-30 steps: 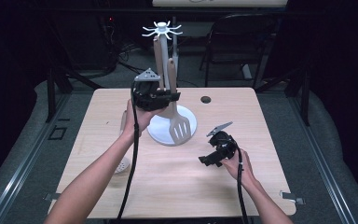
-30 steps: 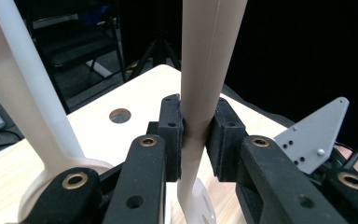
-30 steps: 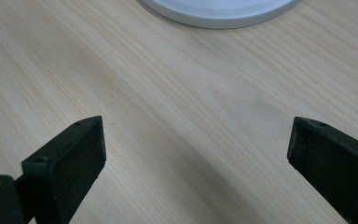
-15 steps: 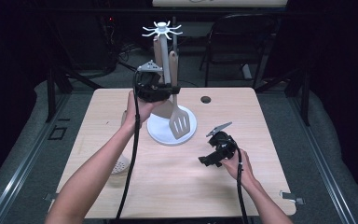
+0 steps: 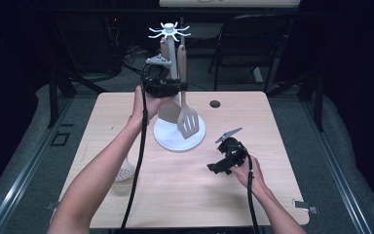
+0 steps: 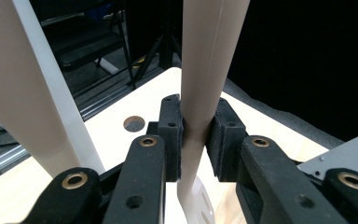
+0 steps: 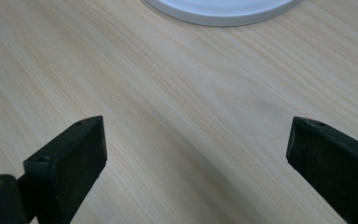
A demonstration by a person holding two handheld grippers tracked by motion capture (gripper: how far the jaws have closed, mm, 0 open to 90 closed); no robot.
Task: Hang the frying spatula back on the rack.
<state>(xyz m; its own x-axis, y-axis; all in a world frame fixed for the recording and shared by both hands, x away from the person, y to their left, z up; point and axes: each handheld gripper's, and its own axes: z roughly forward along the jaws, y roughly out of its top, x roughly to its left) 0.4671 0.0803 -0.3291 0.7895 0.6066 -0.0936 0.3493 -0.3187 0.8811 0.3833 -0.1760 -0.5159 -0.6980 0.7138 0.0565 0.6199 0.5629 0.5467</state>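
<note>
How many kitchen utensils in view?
3. A slotted turner on the rack, its handle clamped in the left gripper; a spoon-like utensil behind that hand; a white skimmer on the table, partly hidden by the left forearm.

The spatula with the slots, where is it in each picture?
High view: the slotted spatula hangs by the rack pole, top middle, held by the left gripper.
Left gripper view: its handle stands clamped between the jaws, centre.
Right gripper view: not in it.
Shared landmark: the rack's white base.

Black chair behind table; white slotted spoon lying near table's left edge.
</note>
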